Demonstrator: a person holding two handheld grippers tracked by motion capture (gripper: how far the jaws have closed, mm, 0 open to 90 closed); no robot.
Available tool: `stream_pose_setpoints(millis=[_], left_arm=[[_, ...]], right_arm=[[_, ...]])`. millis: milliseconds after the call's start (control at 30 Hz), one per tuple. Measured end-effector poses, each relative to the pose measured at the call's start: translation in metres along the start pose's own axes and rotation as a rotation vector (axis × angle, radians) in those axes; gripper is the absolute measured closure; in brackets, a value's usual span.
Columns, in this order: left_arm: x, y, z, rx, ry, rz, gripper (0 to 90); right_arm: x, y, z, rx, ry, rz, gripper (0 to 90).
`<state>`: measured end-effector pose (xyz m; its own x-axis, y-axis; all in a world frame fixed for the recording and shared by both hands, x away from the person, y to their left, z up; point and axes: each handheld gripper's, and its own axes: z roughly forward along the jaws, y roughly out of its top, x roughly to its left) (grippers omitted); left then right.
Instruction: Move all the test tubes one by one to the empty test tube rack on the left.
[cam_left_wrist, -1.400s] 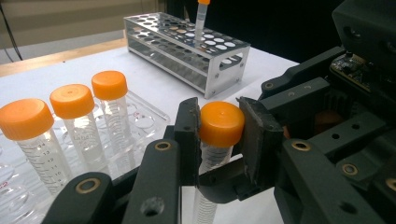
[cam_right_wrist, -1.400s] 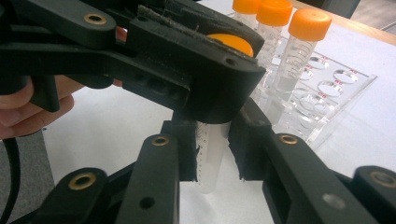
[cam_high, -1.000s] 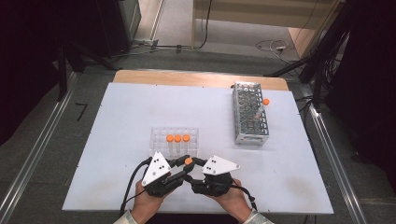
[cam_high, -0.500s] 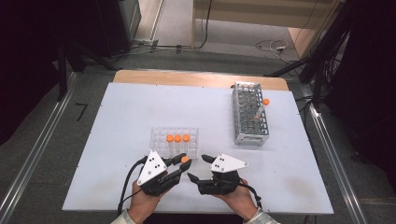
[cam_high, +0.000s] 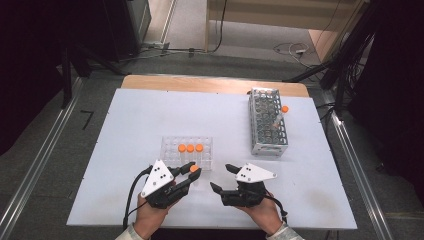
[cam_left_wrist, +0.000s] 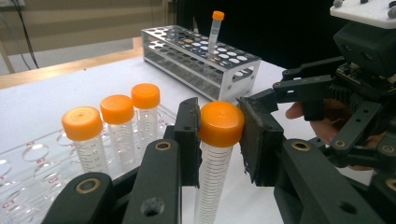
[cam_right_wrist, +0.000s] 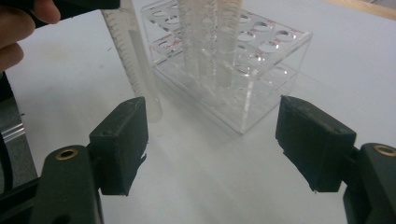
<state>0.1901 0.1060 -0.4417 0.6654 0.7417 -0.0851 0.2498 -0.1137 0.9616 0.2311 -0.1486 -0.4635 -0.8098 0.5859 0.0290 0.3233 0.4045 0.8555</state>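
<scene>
Left gripper view: left tongs (cam_left_wrist: 219, 140) clamped on orange cap of tube (cam_left_wrist: 212, 172), upright, just beside clear rack (cam_high: 186, 152).
Writing: small red cell labels on clear rack, too blurred to read; scale lines printed on tube.
Right tongs (cam_right_wrist: 212, 140): just opened wide, nothing between.
Room: bare white surface (cam_high: 150, 115) left and front; metal rack (cam_high: 268, 122) well apart.
Hidden: tube's lower end cut off.

White table (cam_high: 140, 120) was seen with wooden strip along far edge. Clear plastic rack (cam_high: 172, 146) was placed near front centre; metal rack (cam_high: 267, 125) was set well apart, toward far right.
</scene>
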Motion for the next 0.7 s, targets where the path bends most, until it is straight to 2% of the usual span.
stream_pose_setpoints(millis=[700], left_arm=[[0.012,0.006,-0.01,-0.025,0.036,-0.023,69.9]], right_arm=[[-0.024,-0.009,-0.027,-0.028,-0.086,0.05,23.9]])
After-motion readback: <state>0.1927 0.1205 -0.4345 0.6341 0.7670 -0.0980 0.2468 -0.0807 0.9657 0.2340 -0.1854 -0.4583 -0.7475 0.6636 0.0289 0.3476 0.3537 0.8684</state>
